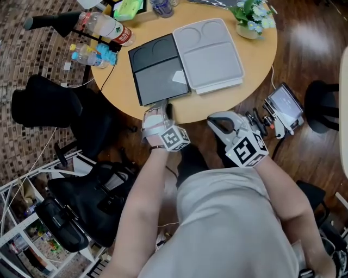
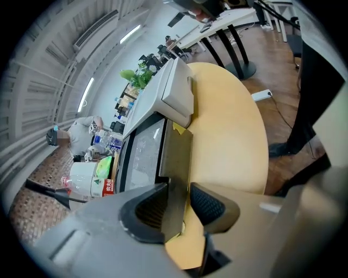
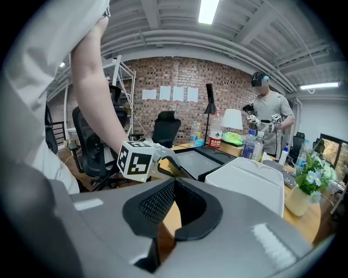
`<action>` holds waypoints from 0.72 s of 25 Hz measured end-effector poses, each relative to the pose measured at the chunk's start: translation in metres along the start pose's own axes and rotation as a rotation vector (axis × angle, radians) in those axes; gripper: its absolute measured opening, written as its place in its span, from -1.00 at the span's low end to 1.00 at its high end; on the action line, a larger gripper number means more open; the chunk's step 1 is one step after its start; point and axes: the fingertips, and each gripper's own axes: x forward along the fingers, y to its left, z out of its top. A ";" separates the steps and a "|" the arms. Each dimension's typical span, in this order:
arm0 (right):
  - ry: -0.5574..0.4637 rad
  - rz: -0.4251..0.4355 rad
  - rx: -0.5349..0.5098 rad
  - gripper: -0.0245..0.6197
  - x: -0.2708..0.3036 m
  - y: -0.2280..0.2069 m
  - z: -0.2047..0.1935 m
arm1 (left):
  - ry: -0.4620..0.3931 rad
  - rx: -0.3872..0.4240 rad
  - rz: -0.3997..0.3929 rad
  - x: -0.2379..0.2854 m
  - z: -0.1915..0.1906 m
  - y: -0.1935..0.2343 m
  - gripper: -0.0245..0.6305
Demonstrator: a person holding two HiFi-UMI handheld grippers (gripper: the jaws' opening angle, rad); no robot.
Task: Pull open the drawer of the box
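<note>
1. Nearest the head camera was the person's grey-shirted torso [image 1: 217,228]. Both forearms reached forward to the near edge of the round wooden counter [image 1: 201,108].
2. The left gripper [image 1: 161,110] sat at the near side of the black box [image 1: 157,68]. Its jaws stood wide apart, and the drawer [image 2: 176,157], a dark flat panel, ran between them. The panel lay close against one pad and clear of the other, so nothing was clamped.
3. The right gripper [image 1: 213,124] hung just off the counter's edge, to the right of the black box. Its jaw tips were together with nothing between them.
4. The drawer projected from the black box's near side toward the person, with a yellow tag [image 2: 179,128] where it met the box. I judged the pull to be largely done, since the drawer was out and the left gripper had no grip on it. Whether the drawer could slide further could not be told. What seemed left was drawing the left gripper clear.
5. Counted:
   - two grippers;
   - two boxes side by side, touching: the black one and a pale grey box [image 1: 209,54];
   - one drawer;
   - one pot of flowers [image 1: 253,16] at the counter's far right;
   - two plastic bottles [image 1: 103,27] at its left edge.
</note>
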 end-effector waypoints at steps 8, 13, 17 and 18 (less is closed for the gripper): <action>0.019 0.004 0.028 -0.92 -0.002 -0.001 -0.007 | 0.023 0.030 -0.040 0.002 -0.002 -0.001 -0.61; -0.006 0.027 0.018 -0.92 0.005 0.006 0.000 | 0.032 0.018 -0.133 -0.006 -0.001 -0.008 -0.62; -0.026 0.039 0.000 -0.92 0.008 0.010 0.006 | 0.014 0.019 -0.161 -0.010 0.000 -0.017 -0.65; -0.022 0.045 -0.002 -0.92 0.008 0.010 0.006 | 0.018 0.026 -0.156 -0.009 -0.001 -0.014 -0.71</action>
